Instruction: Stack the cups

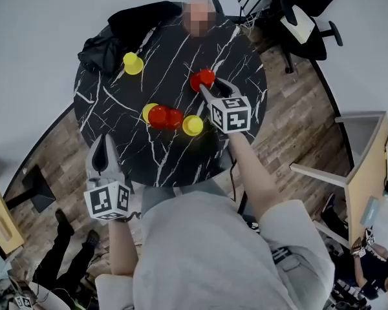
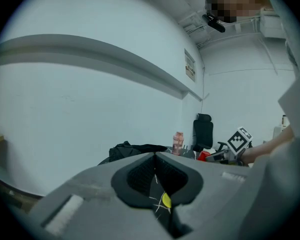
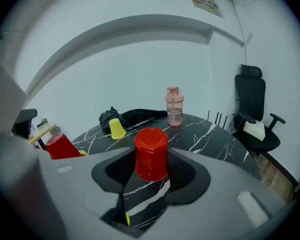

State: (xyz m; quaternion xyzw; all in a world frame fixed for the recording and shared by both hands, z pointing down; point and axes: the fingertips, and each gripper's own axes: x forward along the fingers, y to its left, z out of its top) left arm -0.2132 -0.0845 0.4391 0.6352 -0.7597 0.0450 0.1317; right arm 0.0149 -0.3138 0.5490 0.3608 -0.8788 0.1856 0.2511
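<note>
Red cup (image 3: 151,154), upturned, stands between the right gripper's (image 1: 204,90) jaws, apparently clamped; left gripper (image 1: 105,142) is shut, empty. Pickup step: next, lift it over the second red cup (image 1: 174,118), left of that gripper.

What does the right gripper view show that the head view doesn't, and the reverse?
Only the right gripper view: the pink bottle standing on the marble table. Only the head view: the left gripper at the table's near edge. Both: that table, the red cup between the right gripper's jaws, the yellow cup near the black garment.
</note>
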